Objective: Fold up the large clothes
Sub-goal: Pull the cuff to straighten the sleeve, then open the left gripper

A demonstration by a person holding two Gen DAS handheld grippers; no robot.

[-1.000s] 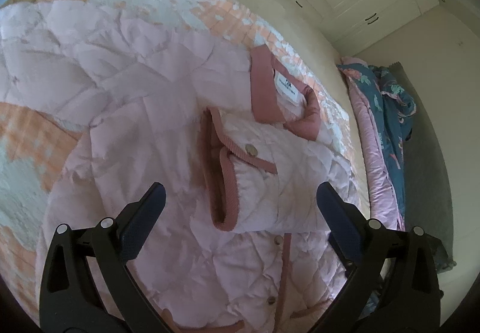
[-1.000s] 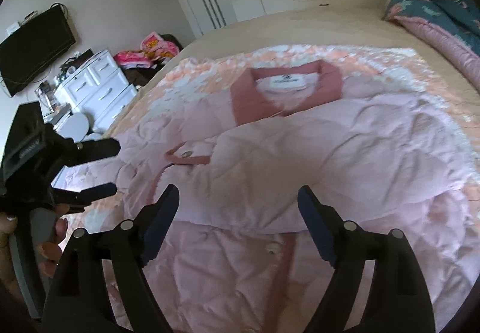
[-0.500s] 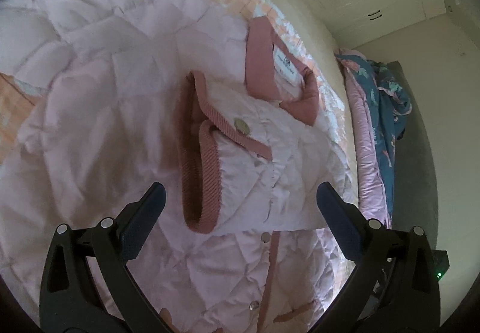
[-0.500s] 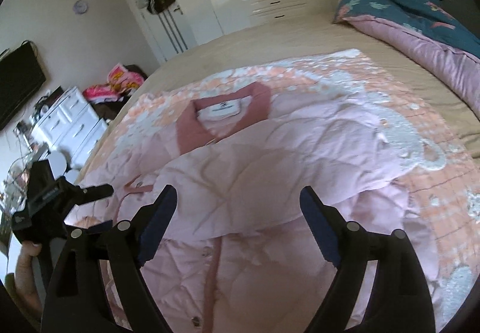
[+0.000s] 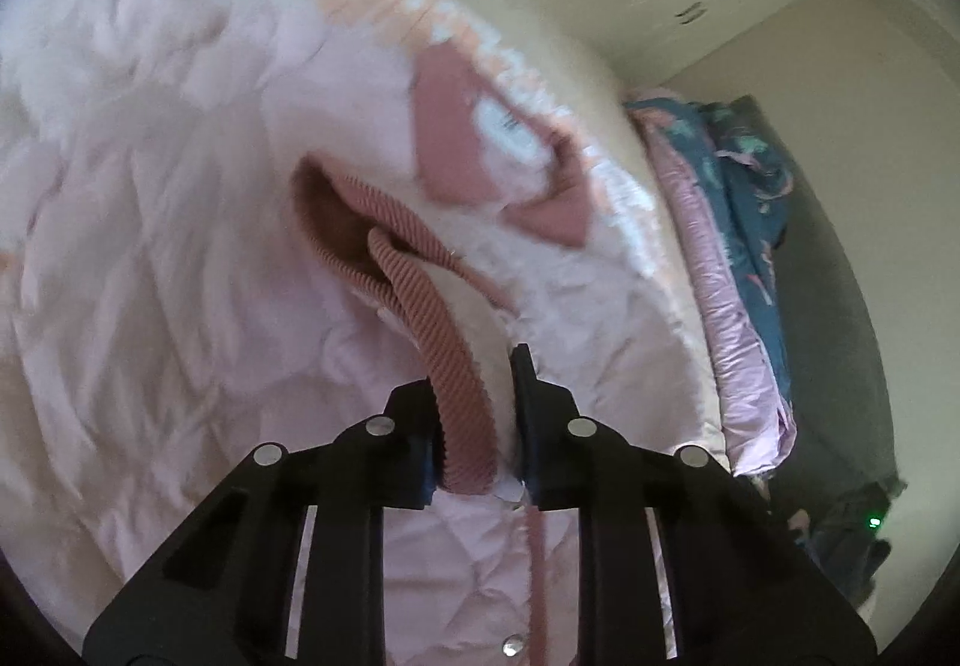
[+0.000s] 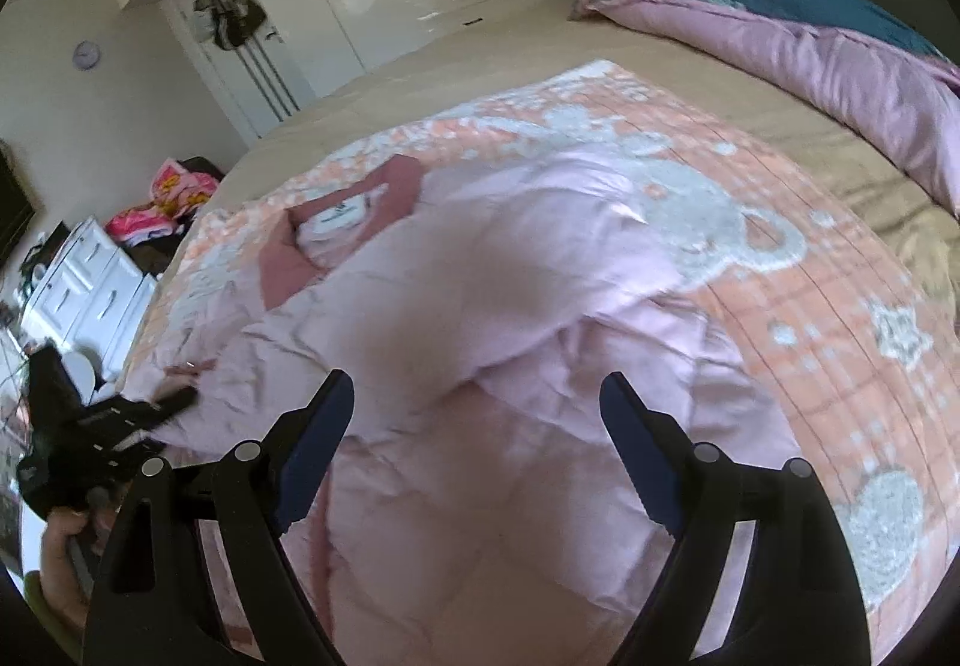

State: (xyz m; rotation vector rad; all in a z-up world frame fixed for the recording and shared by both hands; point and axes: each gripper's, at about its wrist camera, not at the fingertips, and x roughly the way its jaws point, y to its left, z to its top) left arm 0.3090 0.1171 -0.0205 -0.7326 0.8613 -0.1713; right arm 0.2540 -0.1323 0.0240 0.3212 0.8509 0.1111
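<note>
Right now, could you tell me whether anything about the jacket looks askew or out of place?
Nothing looks damaged. The pink quilted jacket lies rumpled, one sleeve folded across its front, its ribbed cuff pinched in the left tool.

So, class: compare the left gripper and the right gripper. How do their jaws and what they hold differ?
The left gripper has its jaws closed on the jacket's ribbed cuff; the right gripper has its jaws spread wide with nothing between them. The left one touches the pink jacket; the right one hangs above it, over the folded sleeve. Both are black two-finger tools pointed at the same jacket.
</note>
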